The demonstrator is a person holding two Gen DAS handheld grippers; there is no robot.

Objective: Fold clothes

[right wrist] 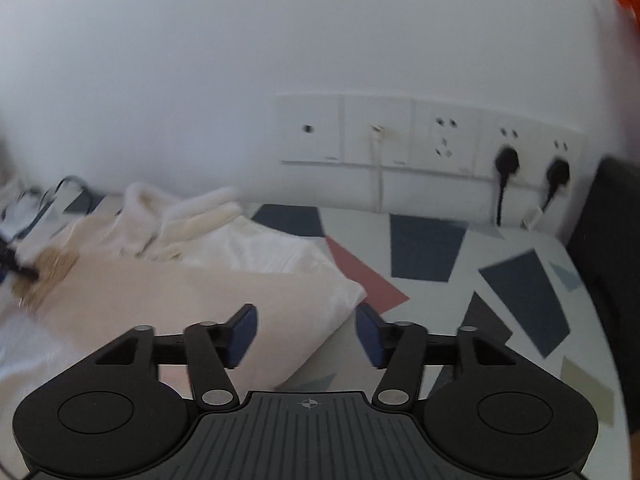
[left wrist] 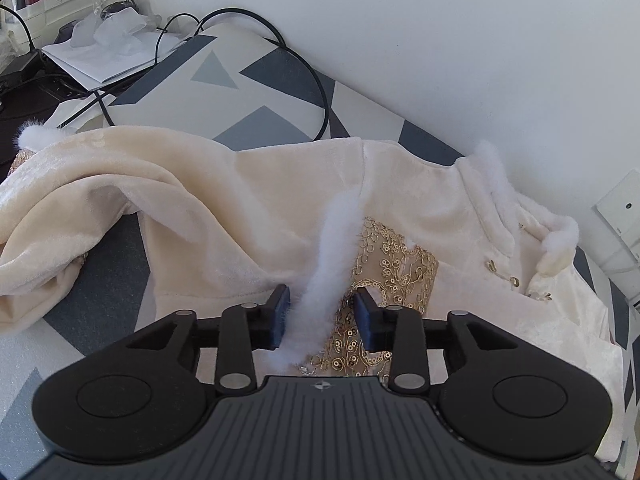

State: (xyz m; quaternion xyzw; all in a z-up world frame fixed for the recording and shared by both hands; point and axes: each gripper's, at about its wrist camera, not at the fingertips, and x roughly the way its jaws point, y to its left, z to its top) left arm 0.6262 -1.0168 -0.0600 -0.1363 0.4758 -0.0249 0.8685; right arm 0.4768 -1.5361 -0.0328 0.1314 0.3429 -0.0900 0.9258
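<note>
**Here: cream garment spread on patterned table, both grippers released**

Mostly flat, the garment (left wrist: 280,184) lies across the table (left wrist: 248,92), a cream velvety piece with white fur trim (left wrist: 328,248) and a gold embroidered panel (left wrist: 392,264). One sleeve (left wrist: 80,216) is bunched and folded over itself at left, with a fur cuff (left wrist: 34,136) at its far end. The collar (left wrist: 492,184) sits at right, close to the wall (left wrist: 440,40), fur-edged, with small gold clasps (left wrist: 504,272) just below it.

Left gripper (left wrist: 322,312) hangs low over the garment, jaws apart, released. The fur trim strip runs up between its blue pads (left wrist: 280,320); the left pad looks to touch the fur, the right pad stands clear over the gold panel. Nothing is clamped.

Right gripper (right wrist: 306,334) is also released, jaws wide, holding nothing. It sits over the garment's lower corner (right wrist: 344,292), where pale fabric ends on the table (right wrist: 440,320). Right view is blurred, so contact between pads and cloth cannot be told. The left gripper's finger shows as a dark blur at the far left edge of that view, next to the gold panel (right wrist: 52,268).

Background, left view: a black cable (left wrist: 320,92) loops on the table behind the garment, papers (left wrist: 108,60) with crumpled plastic on top sit at the far left corner. Right view: a row of wall sockets (right wrist: 432,136) with two black plugs (right wrist: 506,160) inserted, a white cord hanging from one plate.
</note>
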